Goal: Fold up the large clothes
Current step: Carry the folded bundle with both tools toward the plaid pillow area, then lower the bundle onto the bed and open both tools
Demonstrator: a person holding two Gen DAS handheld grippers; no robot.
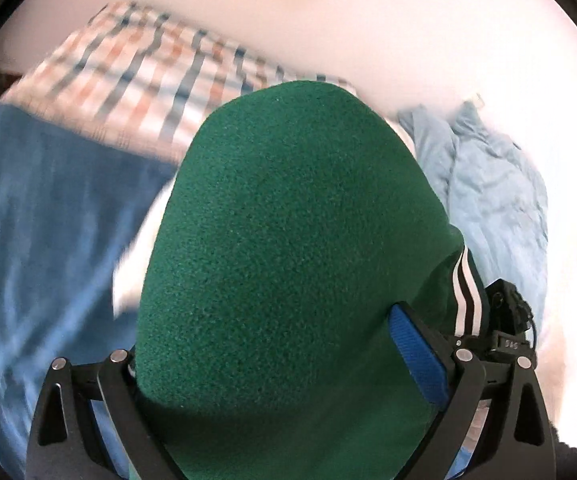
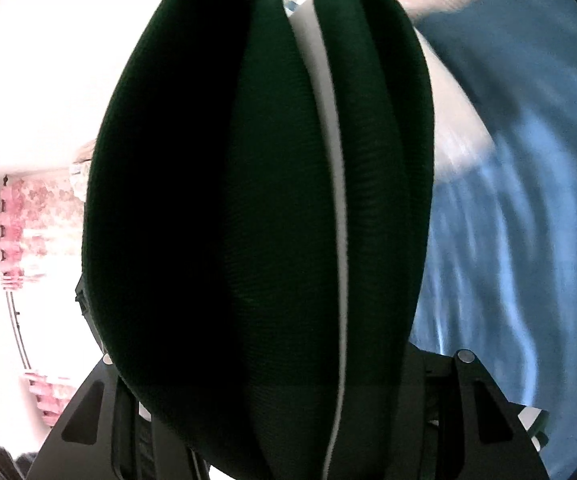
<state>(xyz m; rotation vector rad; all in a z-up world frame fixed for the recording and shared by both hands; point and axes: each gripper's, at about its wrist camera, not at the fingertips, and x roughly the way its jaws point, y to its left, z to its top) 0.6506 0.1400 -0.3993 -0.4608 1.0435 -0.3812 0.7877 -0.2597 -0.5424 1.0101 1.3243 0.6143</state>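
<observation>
While both claws are gripping it, the green garment (image 1: 288, 240) is bulging forward between their fingers. The left claw (image 1: 284, 364) and right claw (image 2: 288, 360) are clamped on its cloth, equally near.

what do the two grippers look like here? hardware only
Left gripper: black angular finger frames with triangular cut-outs, round silver pins at the joints, a blue textured pad on one finger. A small black module with a cable sits beside it. Right gripper: the same black frame with cut-outs and silver pins; its pads are hidden. No sleeves visible.
</observation>
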